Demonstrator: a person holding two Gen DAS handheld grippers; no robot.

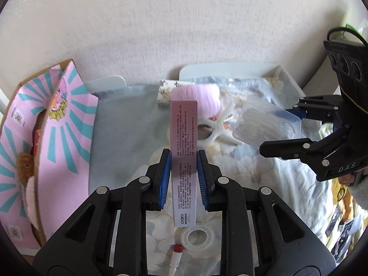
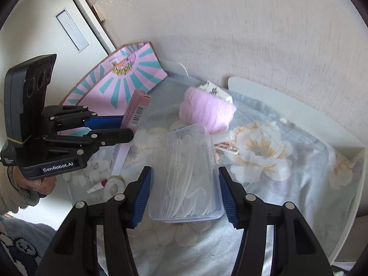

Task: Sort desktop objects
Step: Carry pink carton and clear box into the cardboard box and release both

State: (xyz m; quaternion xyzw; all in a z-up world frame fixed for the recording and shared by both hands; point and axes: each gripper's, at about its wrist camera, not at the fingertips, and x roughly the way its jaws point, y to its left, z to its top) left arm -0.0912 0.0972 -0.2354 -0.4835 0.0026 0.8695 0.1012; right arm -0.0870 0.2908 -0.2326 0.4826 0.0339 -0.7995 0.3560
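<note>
My left gripper [image 1: 184, 158] is shut on a long pink carton [image 1: 184, 138] with printed text and holds it above the floral cloth; the carton also shows in the right wrist view [image 2: 135, 112]. My right gripper [image 2: 184, 184] is shut on a clear plastic box of white floss picks [image 2: 187, 174] and holds it over the cloth; the box also shows in the left wrist view [image 1: 264, 119]. A pink yarn ball [image 1: 197, 99] lies at the back.
A pink and teal gift bag [image 1: 59, 124] stands at the left with a plush toy inside. A floral roll [image 1: 165, 92] lies behind the yarn. A tape ring [image 1: 197, 237] and a small red-capped tube [image 1: 176, 257] lie near. White tray walls [image 2: 299, 112] border the cloth.
</note>
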